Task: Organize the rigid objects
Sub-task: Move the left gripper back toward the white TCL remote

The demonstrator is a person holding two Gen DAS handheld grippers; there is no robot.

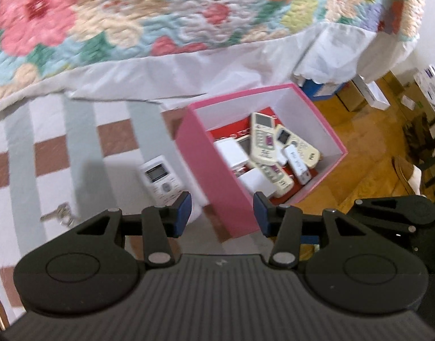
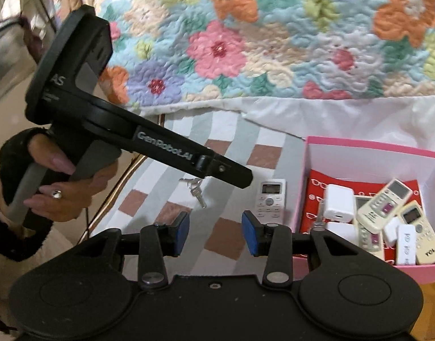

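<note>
With both hand-held grippers, left and right, open and empty, the light, stiff white plastic remote control likely grips best across its narrow sides.

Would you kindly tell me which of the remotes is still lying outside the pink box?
The white remote on the checked cloth, just left of the pink box; the cream remotes all lie inside the box.

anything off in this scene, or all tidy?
Two strays: a white remote and a bunch of keys lie on the checked cloth outside the pink box, which already holds remotes and chargers piled loosely. Nothing spilled or damaged.
</note>
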